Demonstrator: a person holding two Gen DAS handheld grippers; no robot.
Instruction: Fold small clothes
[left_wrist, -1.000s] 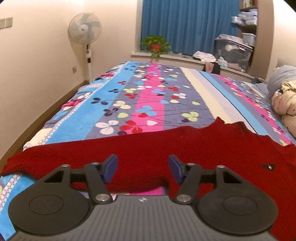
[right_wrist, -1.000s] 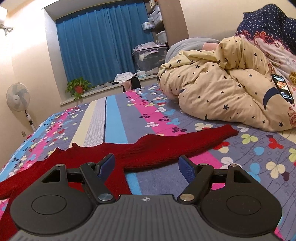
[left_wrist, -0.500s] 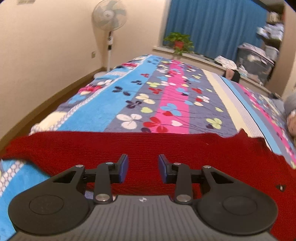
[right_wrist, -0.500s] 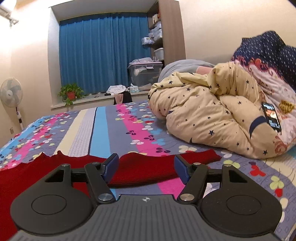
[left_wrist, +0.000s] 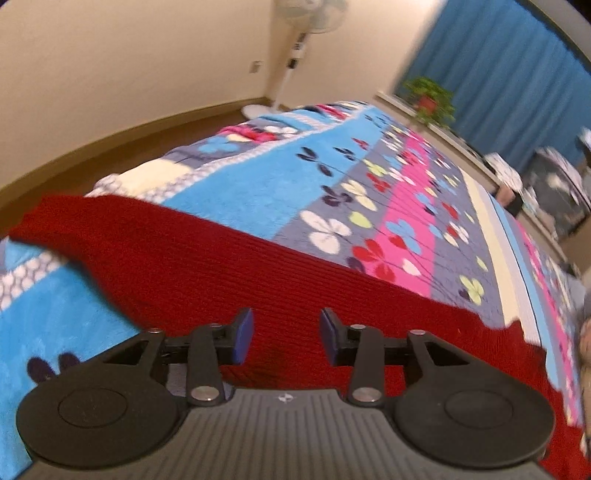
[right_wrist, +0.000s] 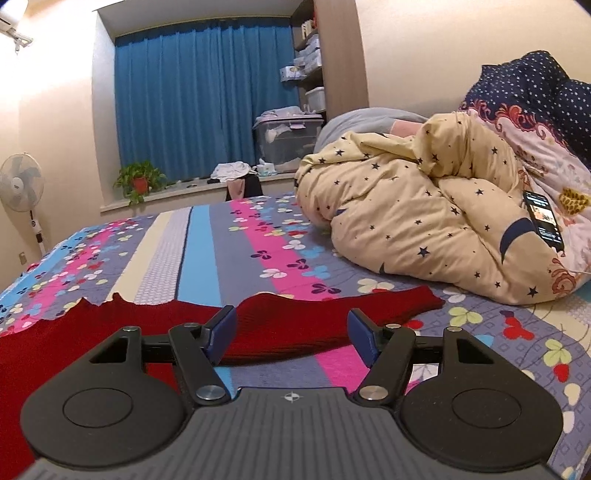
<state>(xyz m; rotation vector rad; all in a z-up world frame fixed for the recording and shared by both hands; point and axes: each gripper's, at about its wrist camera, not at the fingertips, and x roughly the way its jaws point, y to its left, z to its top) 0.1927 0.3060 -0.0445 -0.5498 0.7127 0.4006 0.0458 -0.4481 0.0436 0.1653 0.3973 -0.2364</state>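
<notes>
now the red sweater (left_wrist: 258, 273) is seen spread flat on the flowered bedspread (left_wrist: 258, 184). the left gripper (left_wrist: 286, 336) has been tilted and reopened slightly; the right gripper (right_wrist: 291, 332) is held wider apart, nothing clamped.

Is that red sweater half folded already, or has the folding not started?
Not started, it seems. The red sweater lies spread flat across the flowered bedspread, one sleeve stretched out. Both tools, left and right, are open just above it, gripping nothing. Every fold remains.
</notes>
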